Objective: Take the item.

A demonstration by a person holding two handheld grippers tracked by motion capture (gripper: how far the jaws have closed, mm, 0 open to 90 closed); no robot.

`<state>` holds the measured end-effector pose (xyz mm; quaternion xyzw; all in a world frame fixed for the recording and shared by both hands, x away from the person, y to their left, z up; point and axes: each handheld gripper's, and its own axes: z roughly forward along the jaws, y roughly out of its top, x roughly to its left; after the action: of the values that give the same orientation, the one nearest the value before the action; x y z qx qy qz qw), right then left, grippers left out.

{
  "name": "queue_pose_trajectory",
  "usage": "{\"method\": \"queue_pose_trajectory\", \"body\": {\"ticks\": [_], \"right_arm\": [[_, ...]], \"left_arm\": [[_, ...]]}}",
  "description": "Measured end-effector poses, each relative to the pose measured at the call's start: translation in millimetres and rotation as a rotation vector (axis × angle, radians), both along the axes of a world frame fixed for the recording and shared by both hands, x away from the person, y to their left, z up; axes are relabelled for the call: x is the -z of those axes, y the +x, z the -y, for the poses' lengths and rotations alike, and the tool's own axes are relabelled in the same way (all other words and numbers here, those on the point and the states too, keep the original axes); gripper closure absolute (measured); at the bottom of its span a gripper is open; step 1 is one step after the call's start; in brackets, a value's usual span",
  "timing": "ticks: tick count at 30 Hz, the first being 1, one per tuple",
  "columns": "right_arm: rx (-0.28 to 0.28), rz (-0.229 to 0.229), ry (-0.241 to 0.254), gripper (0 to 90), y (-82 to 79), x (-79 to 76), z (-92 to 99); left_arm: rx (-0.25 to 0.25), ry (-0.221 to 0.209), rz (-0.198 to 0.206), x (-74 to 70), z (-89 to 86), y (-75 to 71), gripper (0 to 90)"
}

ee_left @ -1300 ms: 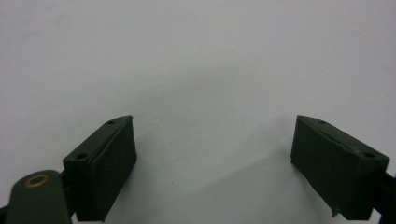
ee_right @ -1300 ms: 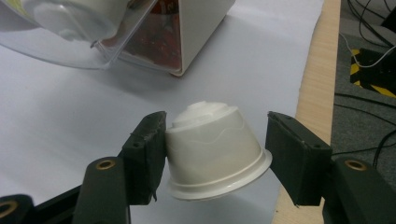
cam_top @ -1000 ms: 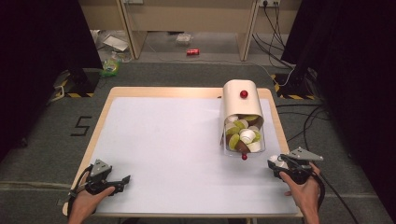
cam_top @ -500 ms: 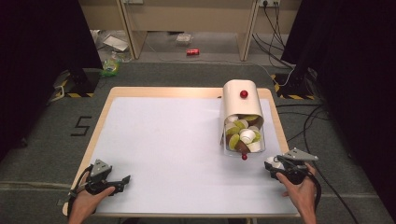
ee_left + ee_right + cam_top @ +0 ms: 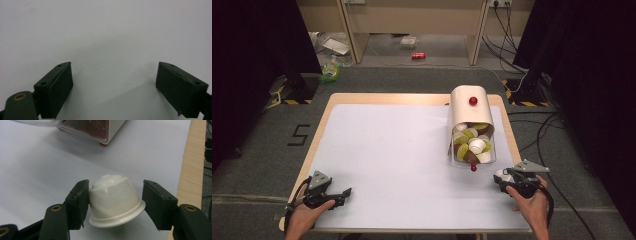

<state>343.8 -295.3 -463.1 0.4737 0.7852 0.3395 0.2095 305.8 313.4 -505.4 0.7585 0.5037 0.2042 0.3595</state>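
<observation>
My right gripper (image 5: 113,202) is clamped on a white capsule (image 5: 115,197), its rim caught between both pads, dome tilted away, just off the table (image 5: 387,150) at 5 o'clock. The container (image 5: 469,122) of capsules lies just beyond, at 11 o'clock from my right gripper. My left gripper (image 5: 113,87) sits spread wide, nothing between its pads, at 7 o'clock.

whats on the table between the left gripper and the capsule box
Nothing: in the high view, bare white table separates the left gripper from the cream box of capsules.
</observation>
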Motion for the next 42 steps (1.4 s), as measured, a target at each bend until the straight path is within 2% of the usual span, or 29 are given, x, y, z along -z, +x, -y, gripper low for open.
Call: {"method": "queue_pose_trajectory", "body": {"ticks": [6,16,22,30,34,37,42], "right_arm": [[-0.004,-0.017,-0.009,40.0,0.6,4.2,3.3],[-0.002,-0.032,0.003,40.0,-1.4,4.2,5.9],[-0.014,-0.039,-0.01,40.0,-3.5,4.9,9.1],[-0.01,-0.059,0.0,39.9,-5.1,6.2,11.8],[-0.003,-0.056,0.009,39.1,-5.1,6.7,14.3],[0.01,-0.047,0.035,36.6,-6.3,4.6,16.9],[0.013,-0.019,0.056,33.9,-7.4,0.6,19.4]], "left_arm": [[0.0,0.001,-0.001,0.0,0.0,0.0,13.5],[0.0,0.001,-0.001,0.0,0.1,0.0,13.5],[0.0,-0.001,-0.001,-0.1,-0.1,0.0,13.5],[0.001,-0.002,-0.002,-0.2,-0.4,0.1,13.5],[0.001,-0.003,-0.002,-0.2,-0.5,0.1,13.5],[0.001,-0.001,-0.001,-0.1,-0.3,0.1,13.5],[0.0,-0.002,-0.001,-0.1,-0.2,0.1,13.5]]}}
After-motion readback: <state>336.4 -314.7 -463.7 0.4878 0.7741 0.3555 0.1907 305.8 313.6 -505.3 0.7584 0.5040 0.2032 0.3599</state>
